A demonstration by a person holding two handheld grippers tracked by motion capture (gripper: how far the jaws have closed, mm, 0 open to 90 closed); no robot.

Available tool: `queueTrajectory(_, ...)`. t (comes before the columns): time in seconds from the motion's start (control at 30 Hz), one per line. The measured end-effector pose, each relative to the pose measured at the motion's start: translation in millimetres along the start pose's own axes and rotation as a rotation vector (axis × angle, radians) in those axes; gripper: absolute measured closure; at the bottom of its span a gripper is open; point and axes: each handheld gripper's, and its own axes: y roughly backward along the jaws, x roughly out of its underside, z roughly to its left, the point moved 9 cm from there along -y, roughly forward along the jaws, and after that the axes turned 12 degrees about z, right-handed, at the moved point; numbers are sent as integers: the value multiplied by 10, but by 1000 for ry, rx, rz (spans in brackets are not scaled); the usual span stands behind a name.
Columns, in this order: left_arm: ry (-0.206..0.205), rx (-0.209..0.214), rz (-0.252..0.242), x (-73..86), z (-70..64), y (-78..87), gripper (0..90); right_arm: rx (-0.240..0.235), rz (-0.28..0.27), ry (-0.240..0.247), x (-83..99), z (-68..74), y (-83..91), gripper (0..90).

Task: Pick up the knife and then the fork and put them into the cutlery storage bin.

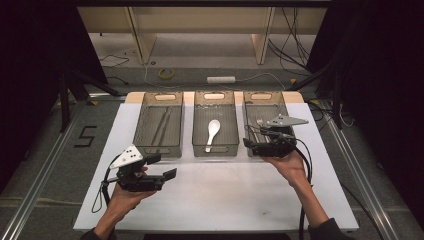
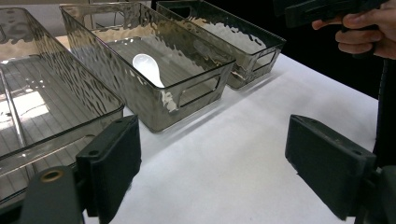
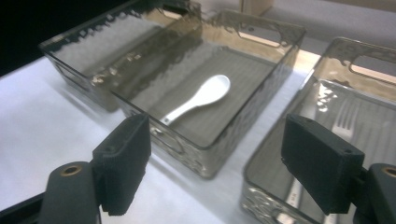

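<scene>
While nothing is gripped at the moment, the setup looks like cutlery sorting into three clear bins.

High view first: the white table (image 1: 210, 200) has the left bin (image 1: 159, 125) with what look like a couple of thin dark sticks (chopsticks, maybe, too faint to be sure), the middle bin (image 1: 215, 122) with one white spoon (image 1: 212, 133) lying lengthwise, and the right bin (image 1: 262, 125) with some metal cutlery. The left gripper (image 1: 165, 167) hangs over bare table just in front of the left bin, jaws spread. The right gripper (image 1: 248, 144) sits at the front edge of the right bin, near its front-left corner.

Left gripper view: both black jaws stand wide apart with only white tabletop between them. The spoon (image 2: 148, 69) rests in the middle bin beyond, and the other hand (image 2: 366, 32) shows at top right with its gripper.

Right gripper view: jaws wide too, holding nothing. The spoon (image 3: 198, 99) lies on the floor of the middle bin, handle end toward the near wall. A fork (image 3: 343, 117) shows in the right bin beside it.

My read on progress: I can't spot any loose pieces left on the table, so either the sorting is basically done or a piece is about to be lifted out. The right gripper is nearest to the cutlery in the right bin and the spoon is just beside it, so those are the likely next targets.
</scene>
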Motion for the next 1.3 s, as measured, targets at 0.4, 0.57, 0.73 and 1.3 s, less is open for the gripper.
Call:
queueTrajectory(0.4,1,5,-2,-2,-3,5,181,-63,-62,-2,220,176,105,219)
queueTrajectory(0.57,1,10,-2,-3,-9,6,181,-75,-92,-21,307,204,142,185)
queueTrajectory(0.73,6,12,-9,-8,-10,10,181,-85,-97,-29,373,232,155,167)
queueTrajectory(1.3,3,17,-4,-2,-19,14,181,-58,-134,-21,594,299,224,165)
